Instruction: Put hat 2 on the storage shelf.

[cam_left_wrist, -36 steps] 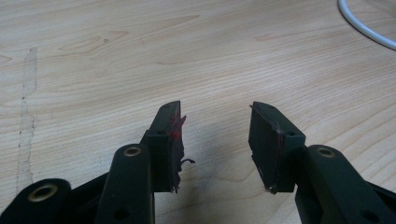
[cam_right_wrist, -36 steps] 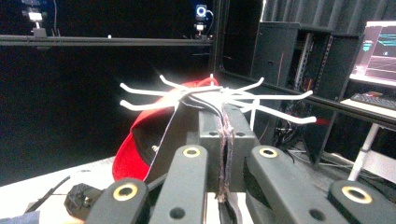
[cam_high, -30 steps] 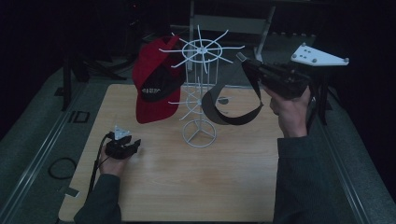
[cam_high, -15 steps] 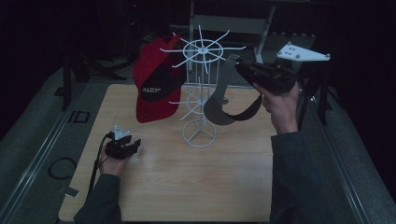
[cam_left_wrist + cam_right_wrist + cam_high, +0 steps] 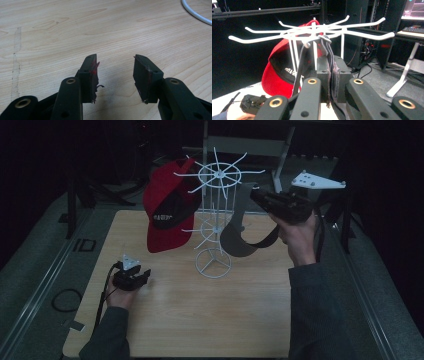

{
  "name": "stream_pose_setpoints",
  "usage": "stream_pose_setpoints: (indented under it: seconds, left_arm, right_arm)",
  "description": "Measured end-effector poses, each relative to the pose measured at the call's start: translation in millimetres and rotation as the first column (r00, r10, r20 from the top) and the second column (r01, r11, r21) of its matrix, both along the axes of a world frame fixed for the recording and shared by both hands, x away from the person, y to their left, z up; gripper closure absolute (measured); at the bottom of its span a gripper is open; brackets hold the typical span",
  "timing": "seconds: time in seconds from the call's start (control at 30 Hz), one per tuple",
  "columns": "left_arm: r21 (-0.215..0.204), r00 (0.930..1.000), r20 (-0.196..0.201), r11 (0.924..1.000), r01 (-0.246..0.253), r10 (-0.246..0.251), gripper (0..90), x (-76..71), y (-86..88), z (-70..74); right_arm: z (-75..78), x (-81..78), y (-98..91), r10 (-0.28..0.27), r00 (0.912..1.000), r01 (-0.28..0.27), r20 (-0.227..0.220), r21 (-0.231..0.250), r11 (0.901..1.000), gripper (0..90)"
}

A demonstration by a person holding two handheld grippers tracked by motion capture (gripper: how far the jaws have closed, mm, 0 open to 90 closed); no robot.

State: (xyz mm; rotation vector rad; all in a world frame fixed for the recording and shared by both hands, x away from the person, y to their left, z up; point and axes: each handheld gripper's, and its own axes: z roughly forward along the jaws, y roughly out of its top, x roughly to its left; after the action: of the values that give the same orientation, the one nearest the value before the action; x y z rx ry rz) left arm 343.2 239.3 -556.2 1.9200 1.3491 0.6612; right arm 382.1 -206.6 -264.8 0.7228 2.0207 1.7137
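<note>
Grey cap (image 5: 239, 237), clamped in right claw (image 5: 256, 196), has been carried leftward onto the white rack (image 5: 214, 215); jaws just easing. Left claw (image 5: 142, 276), apart, unmoved on tabletop (image 5: 210, 310).

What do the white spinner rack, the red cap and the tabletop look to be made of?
The white spoked wire rack looks like coated or painted metal wire: thin, rigid rods with a matte white skin, though plastic can't be ruled out. The red baseball cap looks like matte woven cloth, soft and slightly slumped on its hook. The pale wood-grain tabletop looks like wood or laminate, smooth, with printed-looking grain.
</note>
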Motion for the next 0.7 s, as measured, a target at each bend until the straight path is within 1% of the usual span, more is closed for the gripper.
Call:
stream_pose_setpoints:
  seconds: [0.1, 0.23, 0.4, 0.53, 0.7]
  left_arm:
    - [0.000, 1.0000, 0.000, 1.0000, 0.000, 0.000, 55.1, 0.0, -0.1, 0.0]
    - [0.001, 1.0000, 0.001, 1.0000, 0.000, 0.000, 55.1, -0.1, 0.3, 0.1]
    - [0.001, 1.0000, 0.003, 1.0000, -0.001, 0.001, 54.9, -0.3, 1.1, 0.6]
    - [0.001, 1.0000, 0.002, 1.0000, 0.000, 0.000, 54.8, -0.3, 0.8, 0.4]
    - [-0.001, 1.0000, 0.001, 1.0000, -0.001, 0.001, 54.2, -0.1, 0.2, 0.0]
  right_arm:
    - [-3.1, 1.2, 0.0, -0.007, 0.9999, 0.007, -0.009, -0.001, 1.0000, 81.3]
    - [-7.5, 3.0, -1.0, -0.016, 0.9994, 0.016, -0.030, 0.011, 0.9998, 75.9]
    - [-12.1, 4.6, -4.0, -0.024, 0.9988, 0.025, -0.044, 0.019, 0.9995, 67.7]
    - [-15.2, 3.1, -9.5, -0.042, 0.9980, 0.043, -0.046, 0.017, 0.9989, 61.5]
    - [-19.2, 0.1, -20.1, -0.057, 0.9970, 0.058, -0.053, 0.017, 0.9982, 57.2]
